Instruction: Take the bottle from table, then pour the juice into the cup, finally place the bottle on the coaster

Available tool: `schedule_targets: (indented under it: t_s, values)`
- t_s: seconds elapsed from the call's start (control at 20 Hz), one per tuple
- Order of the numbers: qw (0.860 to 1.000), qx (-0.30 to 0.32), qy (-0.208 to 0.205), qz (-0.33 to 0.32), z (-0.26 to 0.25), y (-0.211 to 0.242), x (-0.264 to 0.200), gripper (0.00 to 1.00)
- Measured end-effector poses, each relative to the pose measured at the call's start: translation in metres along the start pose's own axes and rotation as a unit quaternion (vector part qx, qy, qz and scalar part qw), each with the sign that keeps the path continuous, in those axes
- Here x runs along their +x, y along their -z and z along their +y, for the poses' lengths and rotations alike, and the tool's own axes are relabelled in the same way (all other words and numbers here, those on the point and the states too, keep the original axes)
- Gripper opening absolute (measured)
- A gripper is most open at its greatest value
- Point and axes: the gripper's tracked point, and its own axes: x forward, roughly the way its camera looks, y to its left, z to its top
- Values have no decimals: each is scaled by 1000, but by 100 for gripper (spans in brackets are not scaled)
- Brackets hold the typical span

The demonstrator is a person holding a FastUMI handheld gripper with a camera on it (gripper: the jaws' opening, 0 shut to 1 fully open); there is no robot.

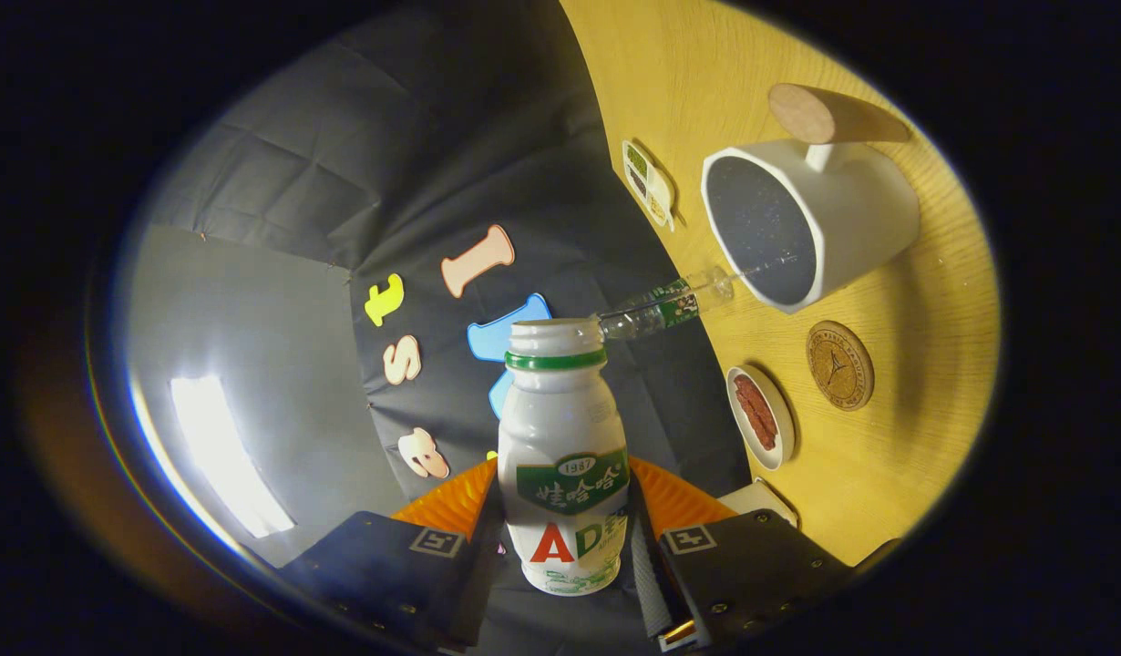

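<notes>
The bottle (568, 460) is pinched between both fingers of the gripper (565, 547) and held tipped on its side, its long axis run from the fingers toward the open mouth, from which a thin stream is thrown across to the white cup (808, 223) on the wooden table (889, 474). The cup's opening is met by the stream near its rim — the margin looks narrow. The round coaster (839, 365) is seen just beside the cup, on the near side — judged the bottle's final resting place, not yet reached.
</notes>
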Motion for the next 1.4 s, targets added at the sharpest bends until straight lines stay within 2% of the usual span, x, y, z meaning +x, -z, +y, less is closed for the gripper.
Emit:
schedule_targets:
  t_s: [1.4]
  values:
    - [998, 50, -13, -23, 15, -11, 3, 65]
